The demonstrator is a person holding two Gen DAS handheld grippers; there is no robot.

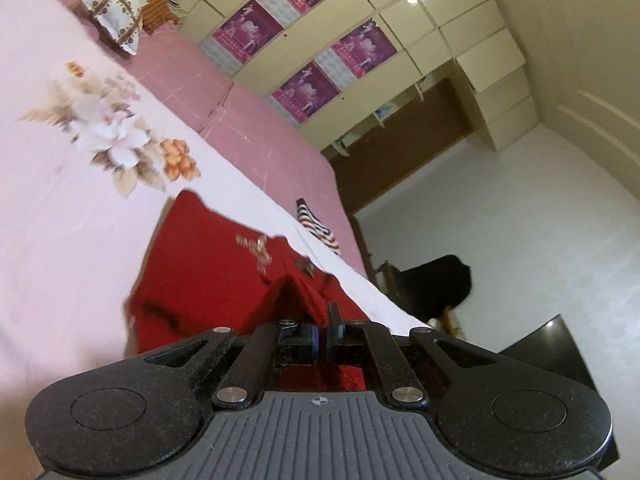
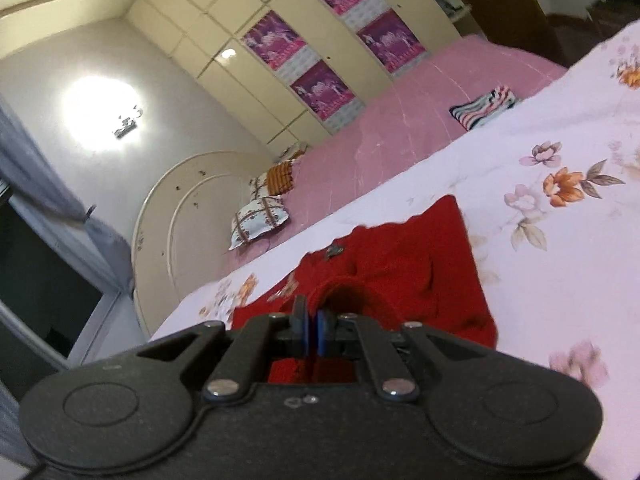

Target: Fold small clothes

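Observation:
A small red knitted garment (image 1: 208, 264) with small decorations lies on the pale floral sheet (image 1: 60, 184) of a bed. My left gripper (image 1: 322, 326) is shut on a raised fold of its ribbed edge, lifted slightly off the sheet. In the right wrist view the same red garment (image 2: 400, 264) lies on the floral sheet (image 2: 540, 208). My right gripper (image 2: 310, 322) is shut on another ribbed edge of it, beside a rounded opening.
A striped folded cloth (image 1: 318, 226) lies on the pink bedspread (image 1: 248, 120), and it also shows in the right wrist view (image 2: 486, 106). Patterned pillows (image 1: 118, 10) sit at the head of the bed. A cream wardrobe (image 1: 400, 12) stands behind. A dark chair (image 1: 436, 284) stands beside the bed.

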